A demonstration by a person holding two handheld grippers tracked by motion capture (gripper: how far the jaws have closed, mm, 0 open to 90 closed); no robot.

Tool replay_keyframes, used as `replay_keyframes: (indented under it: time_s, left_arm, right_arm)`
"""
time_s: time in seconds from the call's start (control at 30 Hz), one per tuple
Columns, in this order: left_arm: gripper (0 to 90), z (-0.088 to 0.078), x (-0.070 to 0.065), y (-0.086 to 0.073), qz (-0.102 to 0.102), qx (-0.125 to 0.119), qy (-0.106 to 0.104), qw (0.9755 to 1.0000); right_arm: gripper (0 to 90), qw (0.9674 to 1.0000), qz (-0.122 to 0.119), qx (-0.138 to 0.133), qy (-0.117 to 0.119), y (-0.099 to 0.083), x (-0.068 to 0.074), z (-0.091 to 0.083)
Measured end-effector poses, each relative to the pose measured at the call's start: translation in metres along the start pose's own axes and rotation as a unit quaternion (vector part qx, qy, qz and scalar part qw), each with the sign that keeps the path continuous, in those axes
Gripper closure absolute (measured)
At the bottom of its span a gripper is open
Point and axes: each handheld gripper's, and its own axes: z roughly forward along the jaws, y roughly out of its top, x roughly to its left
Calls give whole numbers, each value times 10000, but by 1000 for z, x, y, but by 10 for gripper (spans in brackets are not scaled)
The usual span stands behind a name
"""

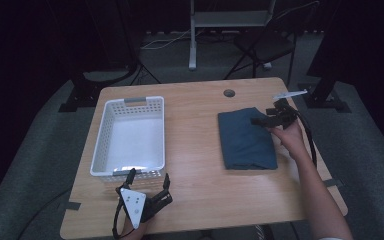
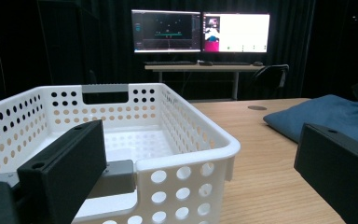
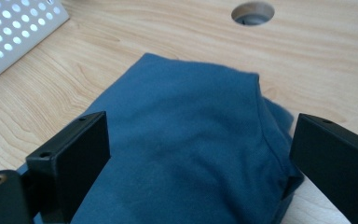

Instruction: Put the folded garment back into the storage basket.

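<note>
The folded blue cloth (image 1: 245, 140) lies flat on the right half of the counter (image 1: 195, 150), well apart from the white perforated basket (image 1: 130, 137) on the left half. The right gripper (image 1: 267, 119) hovers over the cloth's far right corner with its fingers (image 3: 74, 149) spread wide on either side of the folded edge, grasping nothing yet. To take the cloth well, I judge the fingers should come down astride that corner so that every layer of the fold sits between them, then close firmly; pinching the top layer alone would likely let the bundle unfold when lifted. The left gripper (image 1: 150, 200) waits near the counter's front edge, just in front of the basket's near wall, fingers (image 2: 65, 163) likewise released and empty. The basket stands empty, with a grey handle insert (image 1: 135, 100) at its far end. A round cable hole (image 1: 229, 93) in the counter sits just beyond the cloth and poses no obstacle. The bare wood between cloth and basket leaves an open path; only the basket's rim must be cleared.
</note>
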Motion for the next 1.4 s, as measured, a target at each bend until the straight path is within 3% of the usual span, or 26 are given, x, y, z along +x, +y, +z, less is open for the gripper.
replay_keyframes:
  time_s: [0.13,0.33,0.5,0.57,1.03,1.4]
  left_arm:
    - [35,0,0,0,0,-4,0,10000]
    - [35,0,0,0,-3,-11,0,10000]
    - [35,0,0,0,-5,-17,-1,10000]
    - [35,0,0,0,-3,-15,-1,10000]
    - [35,0,0,0,-3,-14,0,10000]
    - [35,0,0,0,-2,-13,-1,10000]
  right_arm:
    - [48,9999,103,95,4,-3,-5,8]
    - [48,9992,114,332,-214,-8,-9,18]
    - [48,9984,133,502,-213,-13,-11,28]
    - [47,9974,70,622,-361,-14,-10,32]
    - [25,9976,368,541,-203,-20,-20,40]
    - [6,9985,121,509,-161,-23,-15,42]
